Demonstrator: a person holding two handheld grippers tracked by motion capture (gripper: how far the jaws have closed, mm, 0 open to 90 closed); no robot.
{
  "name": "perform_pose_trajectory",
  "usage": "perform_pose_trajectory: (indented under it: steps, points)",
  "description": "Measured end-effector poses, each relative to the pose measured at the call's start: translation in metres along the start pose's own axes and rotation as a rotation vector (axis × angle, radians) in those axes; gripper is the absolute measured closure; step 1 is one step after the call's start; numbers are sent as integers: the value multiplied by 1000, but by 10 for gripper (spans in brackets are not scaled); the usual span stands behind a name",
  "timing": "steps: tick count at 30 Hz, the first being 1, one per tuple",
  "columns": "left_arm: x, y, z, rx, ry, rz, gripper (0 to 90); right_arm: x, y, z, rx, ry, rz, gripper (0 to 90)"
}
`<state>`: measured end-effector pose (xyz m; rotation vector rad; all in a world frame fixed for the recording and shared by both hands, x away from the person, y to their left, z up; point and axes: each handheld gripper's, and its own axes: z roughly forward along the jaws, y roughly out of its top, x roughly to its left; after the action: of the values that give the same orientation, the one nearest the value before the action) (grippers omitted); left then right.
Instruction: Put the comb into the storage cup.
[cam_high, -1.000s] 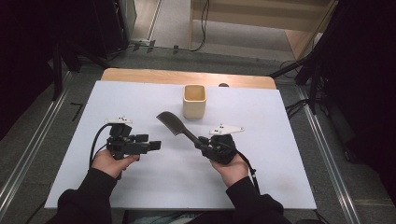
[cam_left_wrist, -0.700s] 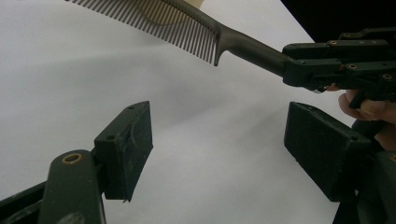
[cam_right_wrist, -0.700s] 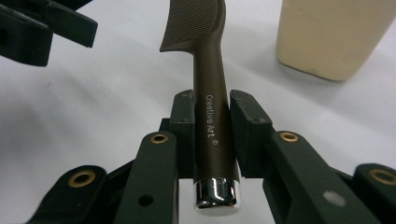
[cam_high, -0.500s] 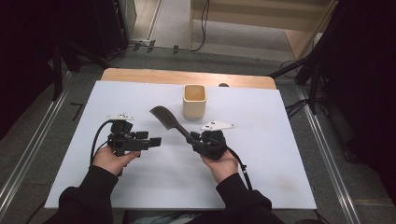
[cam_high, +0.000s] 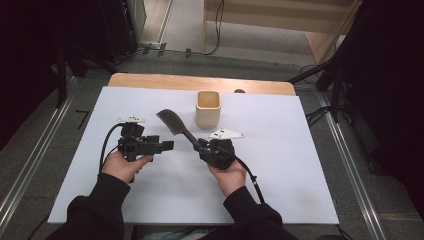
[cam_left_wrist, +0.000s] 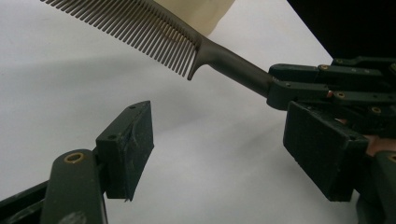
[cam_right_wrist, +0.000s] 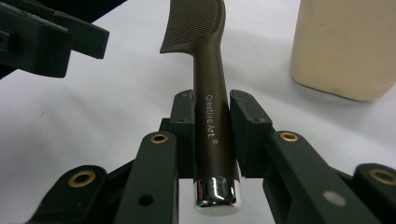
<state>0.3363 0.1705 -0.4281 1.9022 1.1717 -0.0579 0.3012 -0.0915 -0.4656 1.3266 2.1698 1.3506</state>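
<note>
A person's right gripper (cam_high: 199, 145) is pinching the round handle of a dark brown comb (cam_high: 173, 123) between its two pads, the toothed head angling up and away over the white table (cam_high: 300, 165), just to the left of a beige square cup (cam_high: 208, 107). In the right gripper view the jaws are pressing on both sides of the handle (cam_right_wrist: 214, 135) near its chrome end cap (cam_right_wrist: 215, 191), the lettering on the handle facing the camera and the cup (cam_right_wrist: 345, 46) standing close beside the comb's head. The left gripper (cam_high: 167, 145) is hovering left of the comb, its jaws spread wide with nothing between them; in the left gripper view its two pads (cam_left_wrist: 128, 149) are framing bare table while the comb's teeth (cam_left_wrist: 140, 28) are passing above, in front of the cup.

The step in hand is judged to be carrying the comb toward the cup, either to drop it in or to pass it across. Doing it well probably means keeping the pinch firm, since a smooth round handle can roll between flat pads, and raising the head clear of the cup's rim before tipping the comb upright. Gripped this near the end cap, the long head has leverage to swing, so a slow, level approach is the safer course. The open left gripper is well placed to steady the cup or take the neck of the comb below the teeth.
</note>
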Motion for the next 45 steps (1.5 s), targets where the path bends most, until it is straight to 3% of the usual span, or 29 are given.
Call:
perform_pose_trajectory:
  steps: [18, 45]
  points:
    - [-3, 11, 17, -25, -1, -52, 272, 7, 6, 10, -44, -4, 13, 704]
    - [-1, 18, 26, -69, 23, -107, 281, 18, 11, 16, -114, -23, 45, 703]
